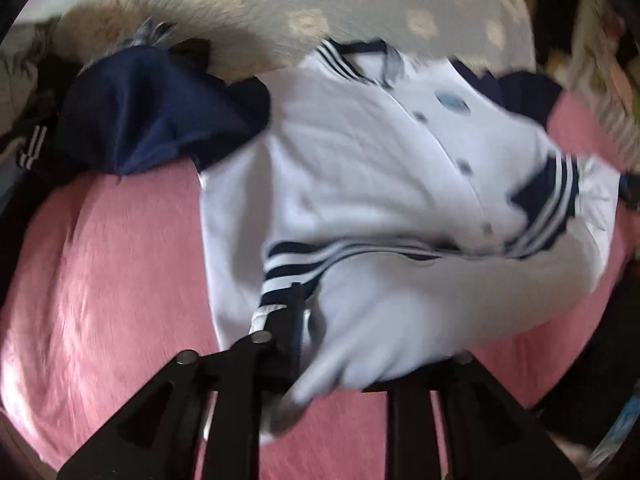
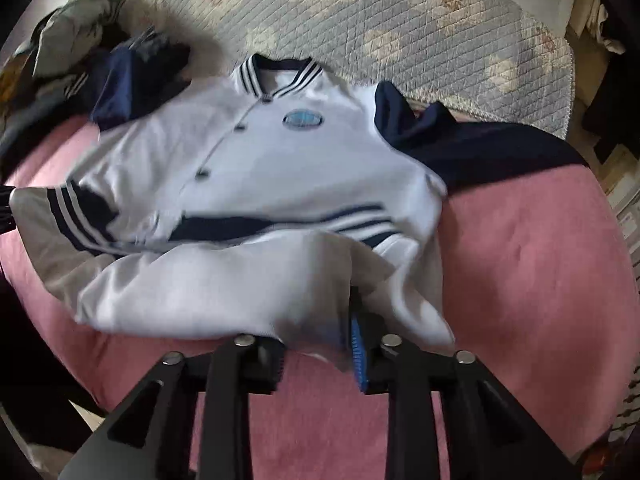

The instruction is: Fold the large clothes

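A white jacket [image 1: 360, 152] with navy sleeves, striped navy-and-white collar and hem, grey buttons and a blue oval badge lies front up on a pink blanket [image 1: 104, 264]; it also shows in the right wrist view [image 2: 256, 152]. Its bottom part is folded up over the body. My left gripper [image 1: 298, 320] is shut on the jacket's bottom edge at the striped hem. My right gripper [image 2: 354, 320] is shut on the other bottom corner, white cloth bunched over its fingers. Both views are blurred by motion.
A quilted grey floral bedspread [image 2: 400, 32] lies behind the pink blanket [image 2: 540, 264]. A pile of other clothes [image 2: 68, 52] sits at the far left. A navy sleeve [image 1: 152, 108] spreads left, the other sleeve [image 2: 472, 144] right. Cluttered objects line the far right edge.
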The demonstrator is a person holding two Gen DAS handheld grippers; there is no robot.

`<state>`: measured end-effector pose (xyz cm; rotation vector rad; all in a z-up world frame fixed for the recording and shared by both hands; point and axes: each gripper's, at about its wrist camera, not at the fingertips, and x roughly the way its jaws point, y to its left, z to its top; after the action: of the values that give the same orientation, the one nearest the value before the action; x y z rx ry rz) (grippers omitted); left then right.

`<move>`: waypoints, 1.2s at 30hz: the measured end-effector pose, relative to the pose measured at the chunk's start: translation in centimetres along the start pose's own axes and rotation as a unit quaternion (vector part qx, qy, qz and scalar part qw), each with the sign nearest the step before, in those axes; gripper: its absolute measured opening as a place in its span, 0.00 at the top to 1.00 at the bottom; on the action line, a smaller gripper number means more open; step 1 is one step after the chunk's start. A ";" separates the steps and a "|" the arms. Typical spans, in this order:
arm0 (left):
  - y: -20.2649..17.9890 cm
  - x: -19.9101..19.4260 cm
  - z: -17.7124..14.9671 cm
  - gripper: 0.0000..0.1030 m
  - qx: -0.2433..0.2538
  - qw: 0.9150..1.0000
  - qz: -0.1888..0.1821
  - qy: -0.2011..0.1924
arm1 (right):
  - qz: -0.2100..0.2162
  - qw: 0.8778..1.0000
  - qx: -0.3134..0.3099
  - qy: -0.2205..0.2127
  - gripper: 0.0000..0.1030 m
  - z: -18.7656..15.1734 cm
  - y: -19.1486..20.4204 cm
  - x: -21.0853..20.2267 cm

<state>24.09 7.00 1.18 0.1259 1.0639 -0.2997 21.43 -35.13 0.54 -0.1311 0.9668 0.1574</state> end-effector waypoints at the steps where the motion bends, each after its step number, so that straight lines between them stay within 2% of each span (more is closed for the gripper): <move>1: 0.4 0.3 0.8 0.67 -0.008 1.000 0.000 -0.002 | -0.009 1.000 -0.007 0.001 0.69 1.1 -0.2 0.5; 5: 2.1 2.1 4.0 0.42 -0.017 0.998 0.025 -0.048 | -0.025 1.000 0.002 0.003 0.65 5.4 -1.7 4.2; 7: 3.5 2.9 4.2 0.41 -0.044 0.996 0.026 -0.074 | -0.027 1.000 0.009 -0.008 0.49 6.8 -2.3 5.7; 8: 4.1 3.4 4.2 0.39 -0.055 0.995 0.024 -0.075 | -0.029 0.999 0.012 -0.013 0.47 7.2 -2.6 6.1; 9: 4.7 4.1 4.2 0.34 -0.063 0.995 0.025 -0.067 | -0.032 0.999 0.016 -0.026 0.44 7.5 -2.8 6.5; 11: 5.4 5.0 4.0 0.28 -0.058 0.996 0.026 -0.062 | -0.037 0.998 0.032 -0.043 0.32 7.8 -3.3 6.7; 12: 5.6 5.1 3.9 0.28 -0.054 0.996 0.029 -0.066 | -0.045 0.997 0.042 -0.047 0.22 7.7 -3.8 6.5; 13: 5.9 5.2 3.8 0.28 -0.054 0.996 0.029 -0.070 | -0.046 0.996 0.047 -0.055 0.20 7.5 -4.1 6.1; 15: 6.6 5.4 3.6 0.17 -0.073 0.994 0.014 -0.083 | -0.035 0.995 0.065 -0.073 0.20 6.6 -5.1 4.9; 20: 8.4 7.1 4.1 0.16 -0.125 0.987 -0.014 -0.098 | 0.001 0.990 0.118 -0.083 0.17 3.1 -8.1 2.5; 21: 8.6 7.3 4.2 0.16 -0.132 0.986 -0.028 -0.102 | 0.009 0.989 0.125 -0.075 0.17 2.5 -8.5 2.7; 23: 9.0 8.1 4.3 0.16 -0.129 0.984 -0.079 -0.098 | 0.028 0.991 0.126 -0.043 0.17 1.7 -8.9 3.7; 24: 9.2 8.7 4.3 0.19 -0.127 0.982 -0.107 -0.085 | 0.039 0.992 0.122 -0.013 0.17 1.5 -9.1 5.2; 25: 9.3 9.1 4.3 0.25 -0.133 0.981 -0.115 -0.077 | 0.033 0.992 0.121 0.007 0.17 1.4 -9.2 6.4; 26: 9.4 9.3 4.1 0.47 -0.141 0.981 -0.116 -0.072 | 0.015 0.991 0.128 0.026 0.17 1.5 -9.5 7.7; 27: 9.3 9.3 3.9 0.76 -0.142 0.980 -0.124 -0.070 | 0.021 0.990 0.138 0.025 0.18 1.5 -9.8 8.0; 28: 9.0 8.9 3.8 0.84 -0.138 0.980 -0.128 -0.072 | 0.031 0.989 0.146 0.012 0.31 1.6 -9.9 7.7; 29: 8.7 8.2 3.7 0.88 -0.136 0.981 -0.113 -0.083 | 0.048 0.986 0.157 -0.016 0.48 1.8 -10.2 6.7; 30: 8.5 6.8 3.4 0.90 -0.141 0.978 -0.117 -0.101 | 0.066 0.982 0.169 -0.048 0.90 2.0 -10.5 5.5; 31: 8.4 5.5 3.0 0.90 -0.147 0.974 -0.126 -0.120 | 0.086 0.977 0.180 -0.079 0.92 2.1 -10.8 4.4; 32: 8.1 3.8 2.5 0.90 -0.148 0.969 -0.134 -0.145 | 0.090 0.972 0.185 -0.113 0.93 2.3 -10.8 3.2; 33: 7.6 1.8 2.0 0.90 -0.140 0.968 -0.127 -0.164 | 0.090 0.969 0.180 -0.141 0.93 2.6 -10.7 2.2; 34: 7.3 0.6 1.5 0.90 -0.130 0.969 -0.115 -0.176 | 0.089 0.967 0.162 -0.177 0.93 3.1 -10.1 0.9; 36: 6.5 -1.1 1.0 0.90 -0.105 0.974 -0.067 -0.191 | 0.051 0.972 0.118 -0.199 0.94 4.5 -8.5 0.1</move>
<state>26.39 13.15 2.31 -0.1888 0.7162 -0.3160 26.77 -42.64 3.36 0.1662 0.5856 0.1543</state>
